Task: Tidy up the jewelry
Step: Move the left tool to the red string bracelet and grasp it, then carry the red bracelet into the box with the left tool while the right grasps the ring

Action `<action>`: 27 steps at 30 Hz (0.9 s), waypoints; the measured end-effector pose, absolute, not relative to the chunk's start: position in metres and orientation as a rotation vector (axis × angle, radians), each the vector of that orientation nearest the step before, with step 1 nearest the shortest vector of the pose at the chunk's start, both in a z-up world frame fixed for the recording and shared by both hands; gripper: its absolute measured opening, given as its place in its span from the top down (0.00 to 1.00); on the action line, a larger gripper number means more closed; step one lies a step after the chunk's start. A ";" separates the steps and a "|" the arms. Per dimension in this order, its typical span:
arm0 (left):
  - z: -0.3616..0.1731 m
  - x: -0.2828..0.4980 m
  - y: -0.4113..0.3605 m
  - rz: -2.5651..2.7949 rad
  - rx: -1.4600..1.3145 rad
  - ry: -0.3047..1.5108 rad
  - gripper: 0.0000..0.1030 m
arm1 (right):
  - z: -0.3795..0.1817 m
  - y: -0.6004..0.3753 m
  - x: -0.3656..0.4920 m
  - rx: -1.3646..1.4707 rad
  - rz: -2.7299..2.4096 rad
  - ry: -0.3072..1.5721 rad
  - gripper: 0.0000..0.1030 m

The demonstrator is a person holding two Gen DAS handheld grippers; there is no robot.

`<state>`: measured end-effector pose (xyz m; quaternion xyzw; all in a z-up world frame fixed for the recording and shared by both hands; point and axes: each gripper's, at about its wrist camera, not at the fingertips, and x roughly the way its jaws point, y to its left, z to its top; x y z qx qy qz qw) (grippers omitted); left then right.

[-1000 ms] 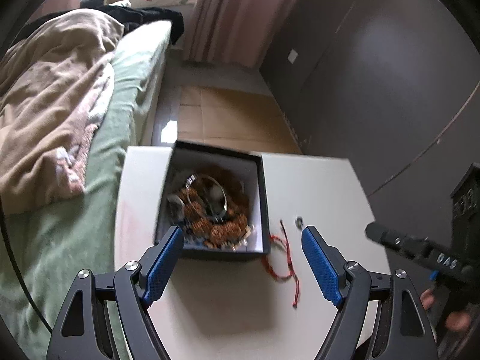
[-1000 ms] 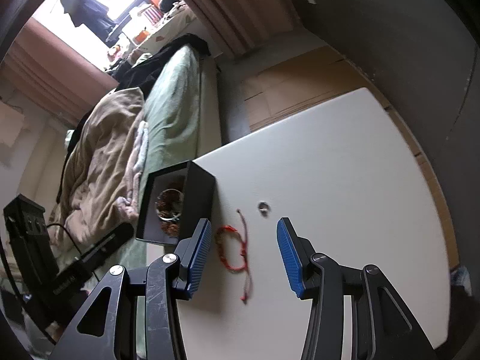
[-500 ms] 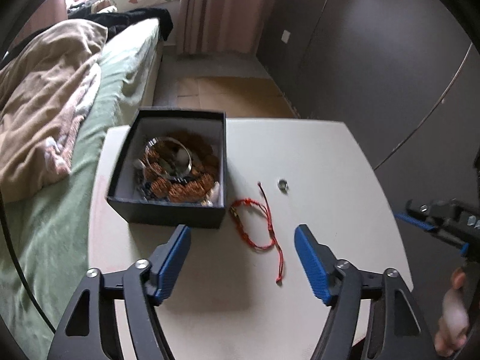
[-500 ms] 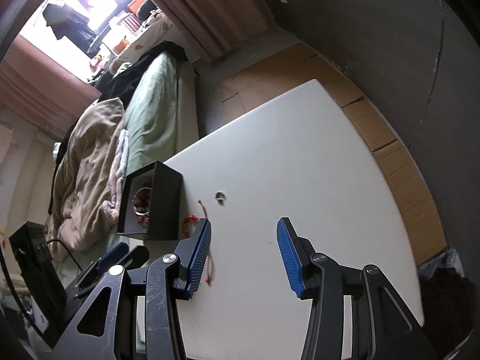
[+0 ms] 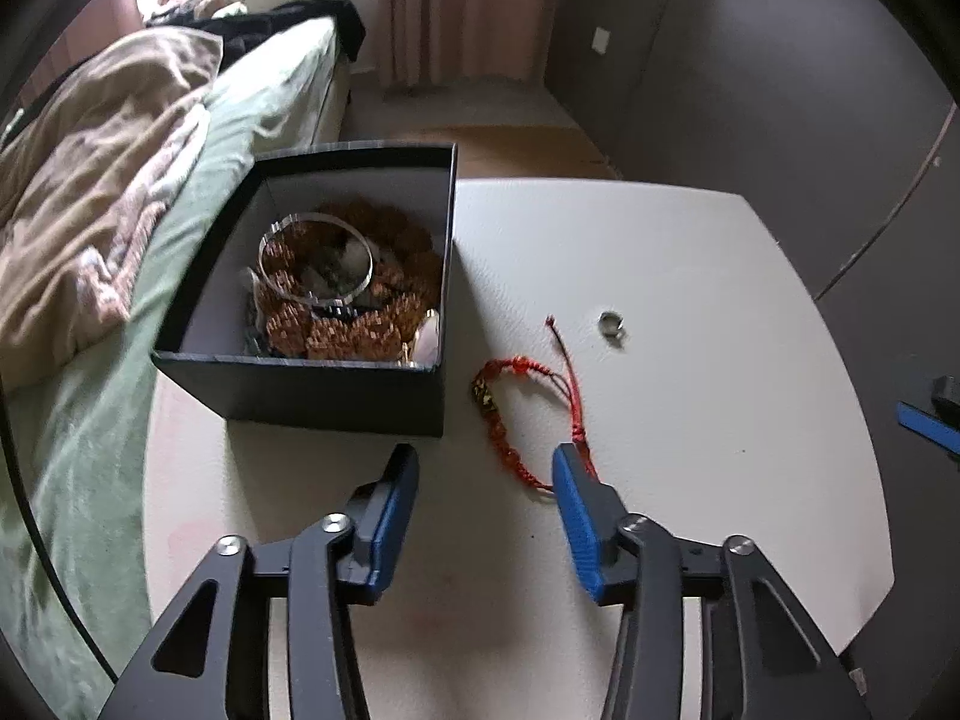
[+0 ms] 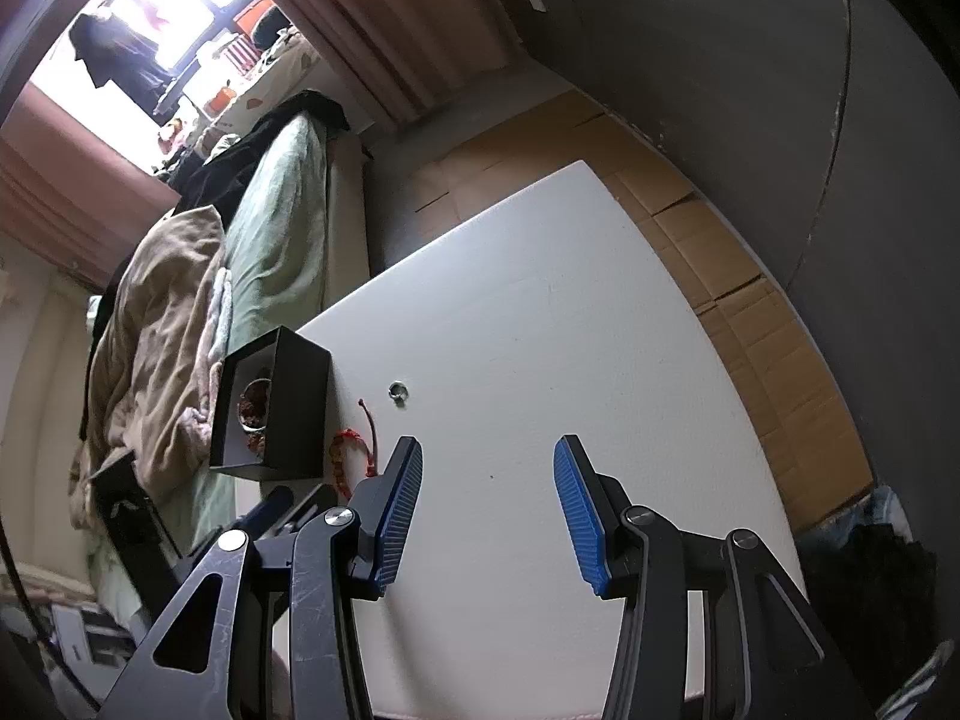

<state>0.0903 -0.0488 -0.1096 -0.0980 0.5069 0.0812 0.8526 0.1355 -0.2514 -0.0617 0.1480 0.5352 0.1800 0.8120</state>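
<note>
A black open box (image 5: 312, 387) stands on the white table (image 5: 690, 276) and holds a silver bangle (image 5: 315, 261) over brown bead bracelets (image 5: 360, 333). A red cord bracelet (image 5: 510, 414) lies on the table just right of the box. A small silver ring (image 5: 612, 323) lies further right. My left gripper (image 5: 485, 474) is open, low over the table, its right finger over the cord's tail. My right gripper (image 6: 487, 468) is open and empty above the table's middle; the box (image 6: 300, 408), red bracelet (image 6: 348, 456) and ring (image 6: 397, 391) lie to its left.
A bed with a green sheet (image 5: 198, 138) and a beige blanket (image 5: 90, 168) runs along the table's left side. Cardboard (image 6: 768, 330) covers the floor beyond the table, with a dark wall (image 5: 780, 60) at the right. The right gripper's blue tip (image 5: 924, 420) shows at the table's right edge.
My left gripper has moved forward and down toward the red bracelet, jaws narrowed a little. My right gripper has pulled back from the bracelet and ring and stays open.
</note>
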 end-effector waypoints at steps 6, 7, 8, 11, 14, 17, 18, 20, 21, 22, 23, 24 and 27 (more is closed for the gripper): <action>-0.120 0.093 -0.054 0.207 -0.166 1.065 0.59 | -0.053 -0.250 0.134 0.297 0.387 1.115 0.55; -0.121 0.094 -0.056 0.217 -0.155 1.064 0.59 | -0.053 -0.252 0.134 0.295 0.383 1.113 0.55; -0.122 0.094 -0.057 0.219 -0.149 1.060 0.60 | -0.053 -0.253 0.135 0.292 0.378 1.112 0.55; -0.122 0.092 -0.058 0.239 -0.127 1.045 0.78 | -0.053 -0.258 0.136 0.292 0.362 1.110 0.55; -0.122 0.093 -0.059 0.222 -0.129 1.047 0.95 | -0.054 -0.263 0.135 0.293 0.347 1.114 0.54; -0.120 0.091 -0.061 0.175 -0.143 1.063 0.96 | -0.055 -0.266 0.136 0.291 0.341 1.118 0.54; -0.118 0.090 -0.062 0.160 -0.155 1.061 0.96 | -0.056 -0.266 0.136 0.292 0.341 1.122 0.54; -0.108 0.088 -0.067 0.133 -0.149 1.039 0.97 | -0.056 -0.267 0.138 0.298 0.347 1.126 0.54; -0.103 0.087 -0.069 0.121 -0.148 1.026 0.97 | -0.056 -0.267 0.138 0.300 0.349 1.127 0.55; -0.097 0.086 -0.069 0.103 -0.159 1.013 0.97 | -0.057 -0.266 0.139 0.299 0.349 1.128 0.55; -0.090 0.085 -0.069 0.081 -0.178 0.995 0.97 | -0.057 -0.265 0.139 0.295 0.351 1.130 0.54; -0.084 0.084 -0.068 0.070 -0.189 0.982 0.97 | -0.057 -0.263 0.140 0.289 0.356 1.131 0.55; -0.065 0.080 -0.064 0.043 -0.223 0.929 0.98 | -0.059 -0.255 0.141 0.288 0.399 1.140 0.55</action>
